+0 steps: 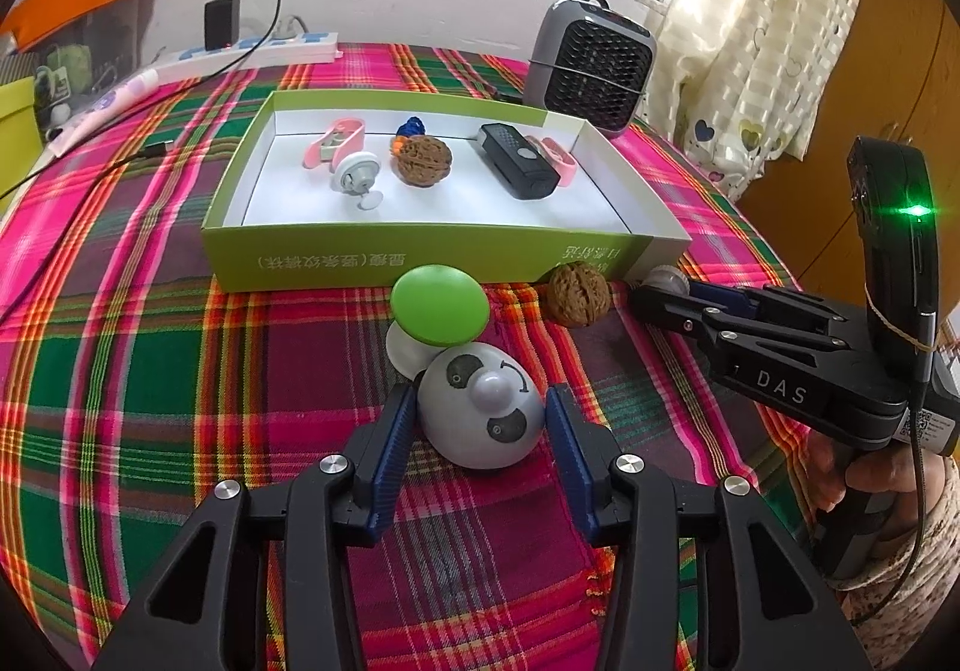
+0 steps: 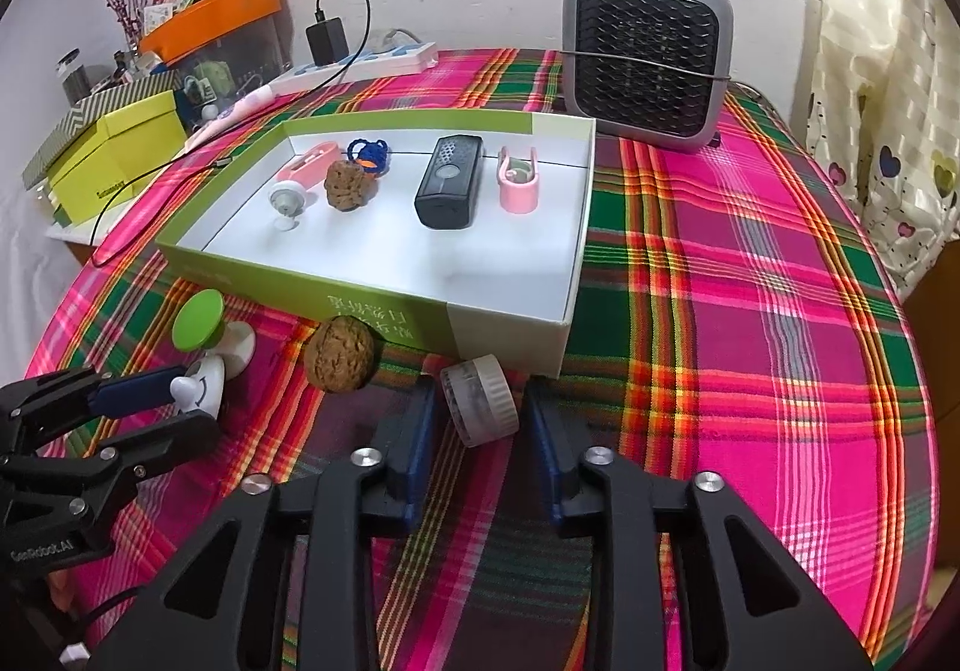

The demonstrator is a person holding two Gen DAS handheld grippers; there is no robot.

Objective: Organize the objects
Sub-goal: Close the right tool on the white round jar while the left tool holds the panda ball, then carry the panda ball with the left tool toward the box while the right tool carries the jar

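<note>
A green-walled white box (image 1: 420, 257) (image 2: 516, 329) holds pink clips, a walnut, a black device and small white parts. In front of it lie a panda toy (image 1: 480, 413) (image 2: 201, 386) with a green cap (image 1: 438, 304) (image 2: 198, 320), a loose walnut (image 1: 579, 292) (image 2: 340, 353) and a small white jar (image 2: 480, 400) (image 1: 669, 280). My left gripper (image 1: 480, 413) is open, its fingers either side of the panda toy. My right gripper (image 2: 480, 407) is open, its fingers either side of the jar.
A grey fan heater (image 2: 648, 53) (image 1: 591, 65) stands behind the box. A power strip with charger (image 2: 360, 59) (image 1: 258, 47) lies at the back left. Yellow boxes (image 2: 114, 155) sit off the table's left edge. A plaid cloth (image 2: 750, 311) covers the table.
</note>
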